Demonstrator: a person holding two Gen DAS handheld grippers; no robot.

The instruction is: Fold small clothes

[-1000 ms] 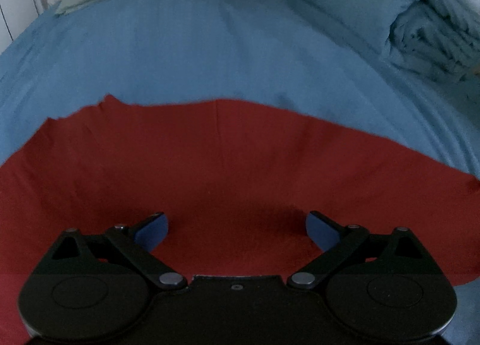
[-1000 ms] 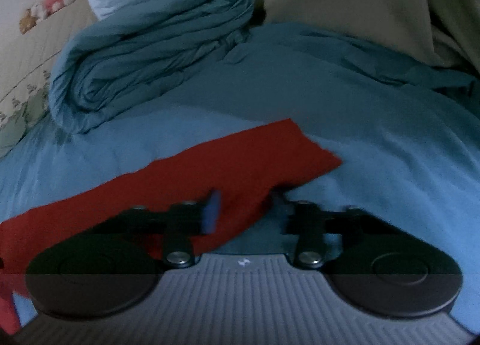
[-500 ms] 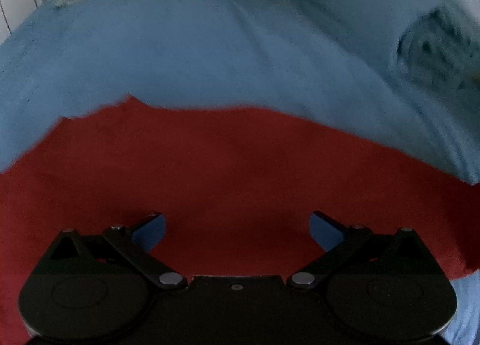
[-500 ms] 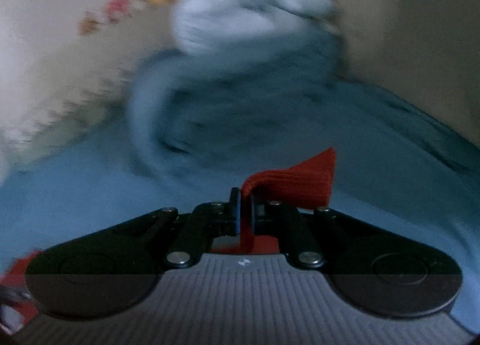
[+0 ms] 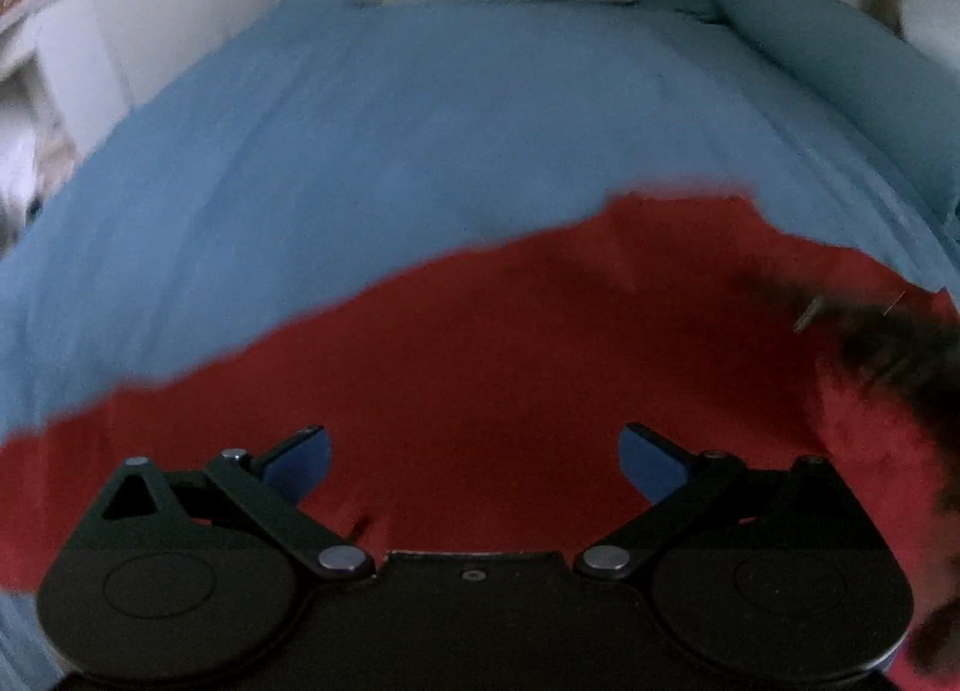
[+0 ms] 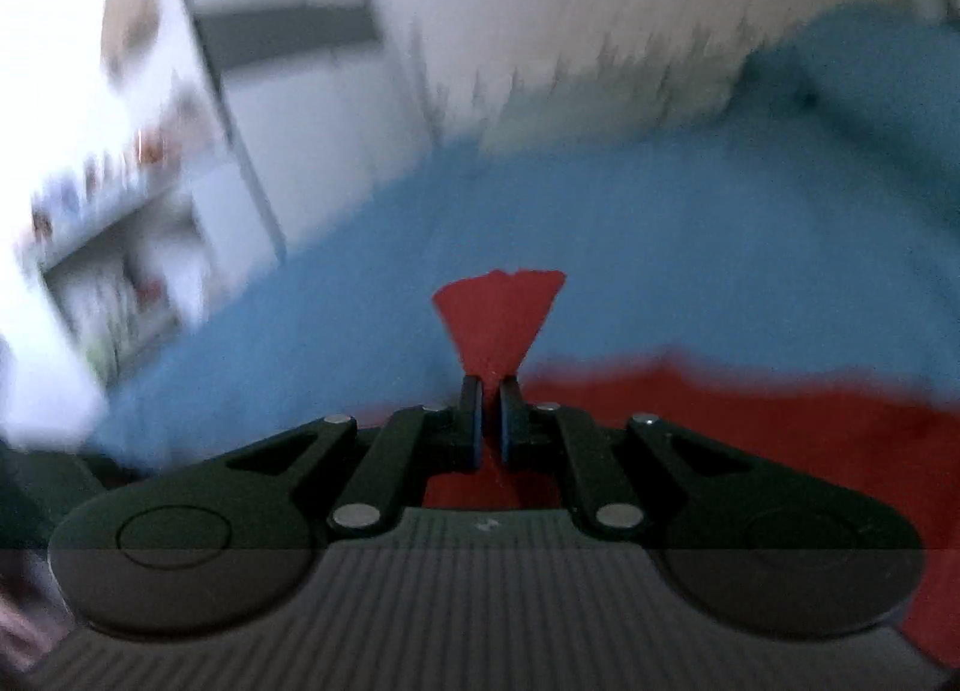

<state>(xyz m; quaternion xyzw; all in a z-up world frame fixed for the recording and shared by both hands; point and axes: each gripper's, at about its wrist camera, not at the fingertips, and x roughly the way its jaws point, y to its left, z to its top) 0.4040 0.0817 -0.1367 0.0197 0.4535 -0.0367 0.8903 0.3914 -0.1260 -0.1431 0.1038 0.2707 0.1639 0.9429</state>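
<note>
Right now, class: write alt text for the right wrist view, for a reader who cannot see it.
The right gripper, black with two fingers, is shut on a fanned corner of the red fabric garment, lifted above the blue bedsheet. More red cloth lies on the sheet to the right; the white furniture behind is blurred.

Both wrist views low, close over the blue bed – shared red cloth

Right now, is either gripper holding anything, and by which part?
The right gripper pinches an edge of the red cloth; exactly which part is unclear. The left gripper is open, holding nothing.
</note>
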